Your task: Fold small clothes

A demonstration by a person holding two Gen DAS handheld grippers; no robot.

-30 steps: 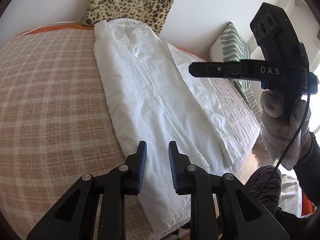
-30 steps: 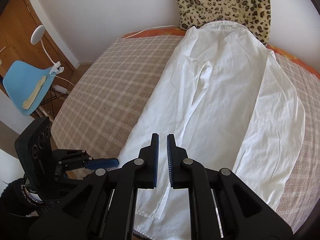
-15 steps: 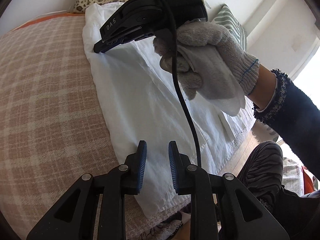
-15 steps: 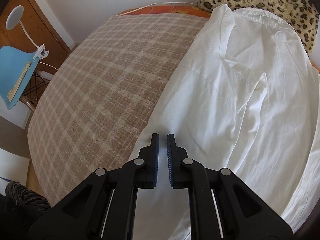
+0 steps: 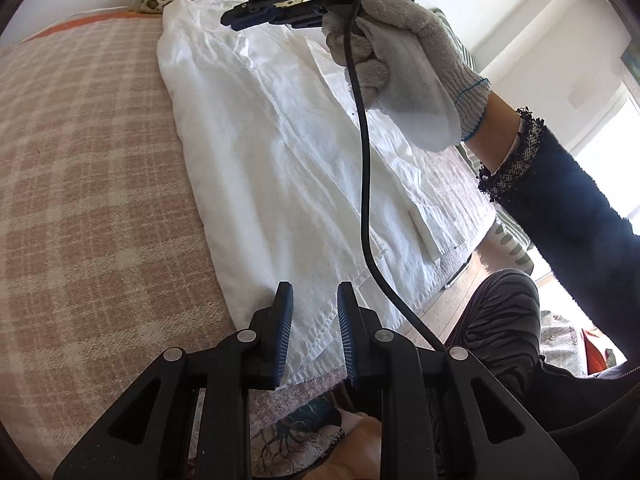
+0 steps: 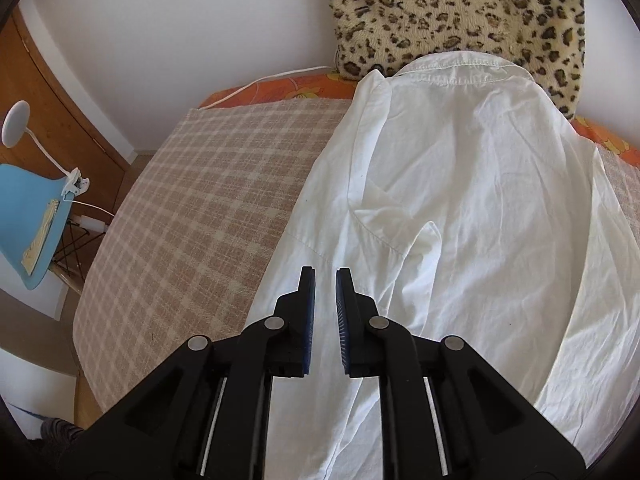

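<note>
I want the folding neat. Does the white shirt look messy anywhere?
A little. The white shirt lies flat on the checked blanket, but it is wrinkled, and its collar rides up onto the leopard-print cushion. Nothing looks torn or spilled.

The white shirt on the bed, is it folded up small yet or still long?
Still long. The white shirt lies stretched along the checked blanket, with only its sleeves folded onto the body.
</note>
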